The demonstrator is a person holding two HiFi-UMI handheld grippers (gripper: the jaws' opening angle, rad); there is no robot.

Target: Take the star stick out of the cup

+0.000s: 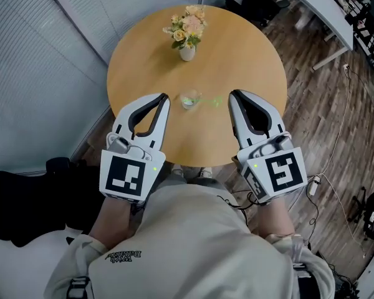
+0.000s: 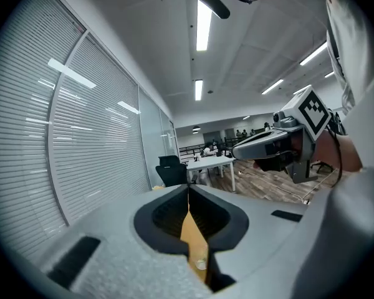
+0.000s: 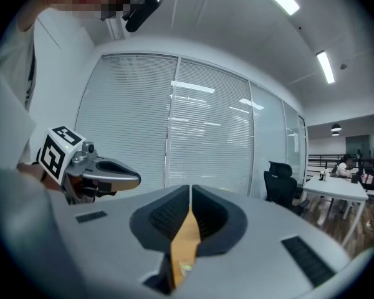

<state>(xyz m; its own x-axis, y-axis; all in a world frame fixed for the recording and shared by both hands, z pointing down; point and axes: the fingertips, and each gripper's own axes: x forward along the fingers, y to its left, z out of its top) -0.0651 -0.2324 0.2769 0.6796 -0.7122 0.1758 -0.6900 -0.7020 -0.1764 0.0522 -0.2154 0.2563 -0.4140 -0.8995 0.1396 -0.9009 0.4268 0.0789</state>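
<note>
A small clear cup point(image 1: 190, 99) stands near the middle of the round wooden table point(image 1: 249, 48). A faint green stick point(image 1: 214, 101), blurred, reaches from the cup toward the right. My left gripper point(image 1: 166, 97) hovers just left of the cup, its jaws shut and empty. My right gripper point(image 1: 233, 95) hovers right of the stick's end, also shut on nothing. In the left gripper view the left gripper point(image 2: 188, 189) shows its jaws pressed together, and the cup point(image 2: 201, 265) peeks through the slit below them. The right gripper point(image 3: 190, 190) looks the same in its own view.
A white vase of flowers point(image 1: 187, 35) stands at the far side of the table. The person's lap and a black bag point(image 1: 25, 204) lie near the table's front edge. Blinds run along the left, and white desks point(image 1: 324, 8) stand at the right.
</note>
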